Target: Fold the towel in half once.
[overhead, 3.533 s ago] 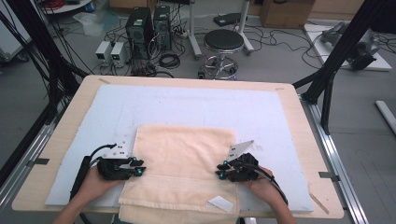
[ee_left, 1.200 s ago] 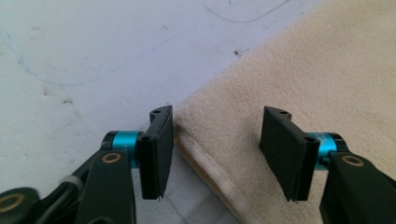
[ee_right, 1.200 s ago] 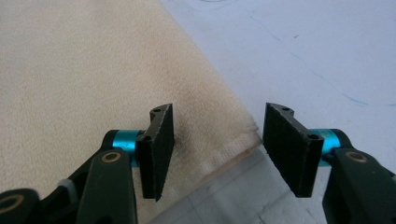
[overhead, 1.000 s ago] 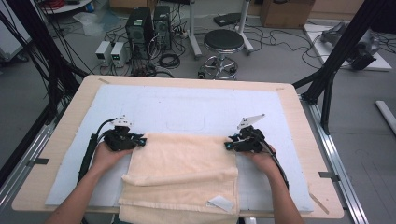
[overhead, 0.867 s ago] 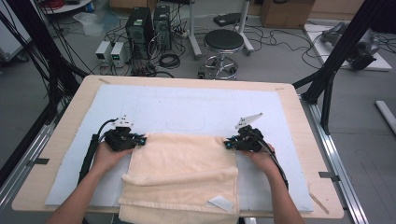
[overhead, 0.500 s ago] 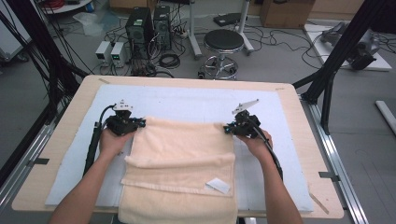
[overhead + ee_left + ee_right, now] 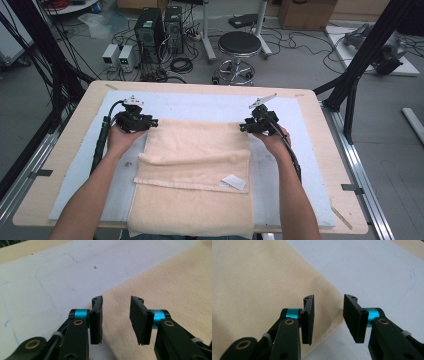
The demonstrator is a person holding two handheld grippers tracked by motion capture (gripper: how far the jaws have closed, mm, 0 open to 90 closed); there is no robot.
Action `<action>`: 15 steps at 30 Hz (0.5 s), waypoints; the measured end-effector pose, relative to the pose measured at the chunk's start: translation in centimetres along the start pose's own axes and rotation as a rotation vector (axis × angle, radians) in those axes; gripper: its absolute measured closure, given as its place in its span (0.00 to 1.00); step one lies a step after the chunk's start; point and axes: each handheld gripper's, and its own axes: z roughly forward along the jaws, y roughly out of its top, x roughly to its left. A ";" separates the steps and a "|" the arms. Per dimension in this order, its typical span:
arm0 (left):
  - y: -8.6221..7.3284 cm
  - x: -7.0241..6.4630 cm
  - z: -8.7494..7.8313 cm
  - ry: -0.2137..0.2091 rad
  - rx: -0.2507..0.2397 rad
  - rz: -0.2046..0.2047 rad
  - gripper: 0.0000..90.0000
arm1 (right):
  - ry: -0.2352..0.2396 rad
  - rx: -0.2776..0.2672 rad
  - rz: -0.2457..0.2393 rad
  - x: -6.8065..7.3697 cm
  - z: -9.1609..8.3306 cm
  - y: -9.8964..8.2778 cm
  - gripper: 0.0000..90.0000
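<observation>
I work a cream towel [image 7: 197, 170] that lies folded on the pale blue mat [image 7: 210, 106] covering the counter [image 7: 62, 150], its near end draped over the counter's front edge and its doubled upper layer reaching to the far fold line. My left gripper [image 7: 150, 122] sits at the far left corner of that fold and my right gripper [image 7: 243, 127] at the far right corner; both have just been opening, and each now stands part-way apart with nothing pinched between the jaws, the cloth lying flat beneath them. I judge the towel light, limp and a little grippy, sure to sag and drag if lifted from one point, so I would take it by two matching corners or along a folded edge, pinching both layers together. The high view gives me the whole lay of it: the step where the top layer ends, and a small white label [image 7: 234, 182] near the right side. The left gripper view [image 7: 116, 320] and the right gripper view [image 7: 328, 319] give me what that one cannot: the daylight between each pair of pads, the terry nap, and how each corner's edge meets the mat.
</observation>
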 end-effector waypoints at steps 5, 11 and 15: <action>-1.1 -0.4 -2.1 -0.065 -0.032 0.016 0.67 | 0.040 -0.071 -0.008 1.2 -2.1 -0.7 0.62; -2.6 -1.8 -4.7 -0.108 -0.069 0.050 0.64 | 0.080 -0.121 -0.043 3.4 -4.2 -2.0 0.58; -3.7 -2.7 -6.3 -0.127 -0.092 0.072 0.61 | 0.097 -0.128 -0.055 4.7 -5.3 -2.9 0.55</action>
